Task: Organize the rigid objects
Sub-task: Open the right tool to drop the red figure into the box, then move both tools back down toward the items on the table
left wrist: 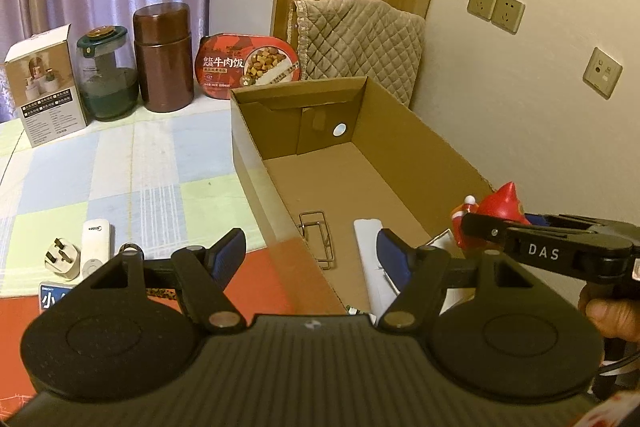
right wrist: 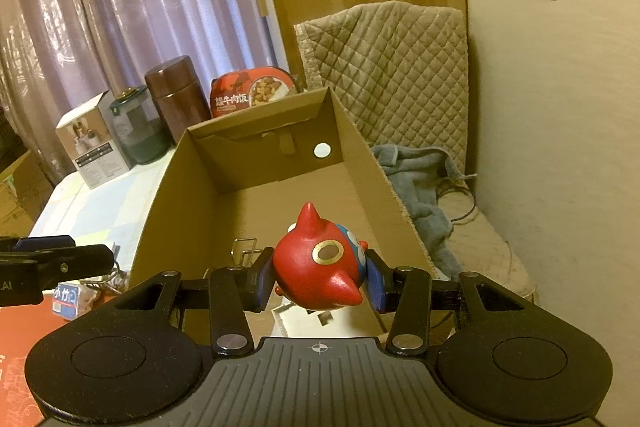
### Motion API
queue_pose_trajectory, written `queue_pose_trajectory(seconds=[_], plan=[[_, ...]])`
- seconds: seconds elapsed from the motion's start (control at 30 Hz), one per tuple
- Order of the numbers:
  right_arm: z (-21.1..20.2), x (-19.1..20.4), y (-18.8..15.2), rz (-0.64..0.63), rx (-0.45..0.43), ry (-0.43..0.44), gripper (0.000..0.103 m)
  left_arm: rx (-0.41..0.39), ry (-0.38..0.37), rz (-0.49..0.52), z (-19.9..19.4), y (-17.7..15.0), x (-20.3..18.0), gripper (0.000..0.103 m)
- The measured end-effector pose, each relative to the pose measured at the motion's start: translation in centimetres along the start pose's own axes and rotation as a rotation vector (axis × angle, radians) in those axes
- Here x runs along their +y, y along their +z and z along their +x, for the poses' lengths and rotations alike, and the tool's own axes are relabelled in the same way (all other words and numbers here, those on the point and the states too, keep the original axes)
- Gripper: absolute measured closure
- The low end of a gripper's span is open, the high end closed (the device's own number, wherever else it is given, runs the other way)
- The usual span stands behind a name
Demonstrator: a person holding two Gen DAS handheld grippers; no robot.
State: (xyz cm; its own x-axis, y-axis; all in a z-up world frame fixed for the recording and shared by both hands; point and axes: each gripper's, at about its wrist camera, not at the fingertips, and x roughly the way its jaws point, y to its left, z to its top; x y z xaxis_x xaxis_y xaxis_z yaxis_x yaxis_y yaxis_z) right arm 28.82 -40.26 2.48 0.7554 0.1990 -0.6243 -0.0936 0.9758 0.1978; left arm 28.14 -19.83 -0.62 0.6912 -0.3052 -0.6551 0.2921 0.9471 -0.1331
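While the right gripper point(right wrist: 320, 277) is clamping its blue pads on the two sides of a red toy figure point(right wrist: 320, 267), it is holding that toy just above the near end of an open cardboard box point(right wrist: 160, 195). The left gripper point(left wrist: 310, 255) is standing wide with nothing between its fingers, hanging over the box's near left wall. Inside the box, at the near end, a wire clip point(left wrist: 318, 239) is lying on the floor with a white remote point(left wrist: 368, 259) just to its right. On the checked tablecloth point(left wrist: 140, 167) left of the box, a white plug adapter point(left wrist: 62, 259) and a small white device point(left wrist: 94, 247) are sitting side by side near the left gripper. Along the far edge of the table, a printed carton point(left wrist: 46, 87), a green-lidded glass jar point(left wrist: 106, 75), a brown canister point(left wrist: 162, 57) and a red meal box point(left wrist: 248, 65) are standing in a row from left to right. A quilted beige cover point(right wrist: 384, 75) is draping over furniture beyond the box.
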Motion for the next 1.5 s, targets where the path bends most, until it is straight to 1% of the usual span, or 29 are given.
queue_pose_trajectory(seconds=[0.57, 0.83, 0.9, 0.97, 1.07, 1.5], plan=[[1.0, 1.0, -0.1, -0.011, 0.014, 0.010, 0.060, -0.002, -0.004, -0.020, -0.3, -0.1, 0.6, 0.035], [1.4, 1.3, 0.0, -0.006, 0.018, 0.039, 0.060, -0.002, -0.004, -0.027, -0.5, -0.2, 0.9, 0.035], [1.2, 1.3, 0.1, -0.003, 0.010, 0.035, 0.057, 0.000, -0.003, -0.029, -0.6, -0.3, 1.0, 0.035], [0.7, 1.2, 0.3, 0.007, -0.006, 0.040, 0.051, 0.002, -0.001, -0.032, -0.7, -0.4, 1.2, 0.035], [0.0, 1.2, 0.5, 0.010, -0.018, 0.035, 0.048, 0.005, 0.003, -0.036, -0.9, -0.7, 1.3, 0.035], [-3.0, 2.8, -0.1, 0.015, -0.026, 0.035, 0.044, -0.002, 0.016, -0.039, -3.7, -1.8, 1.7, 0.035]])
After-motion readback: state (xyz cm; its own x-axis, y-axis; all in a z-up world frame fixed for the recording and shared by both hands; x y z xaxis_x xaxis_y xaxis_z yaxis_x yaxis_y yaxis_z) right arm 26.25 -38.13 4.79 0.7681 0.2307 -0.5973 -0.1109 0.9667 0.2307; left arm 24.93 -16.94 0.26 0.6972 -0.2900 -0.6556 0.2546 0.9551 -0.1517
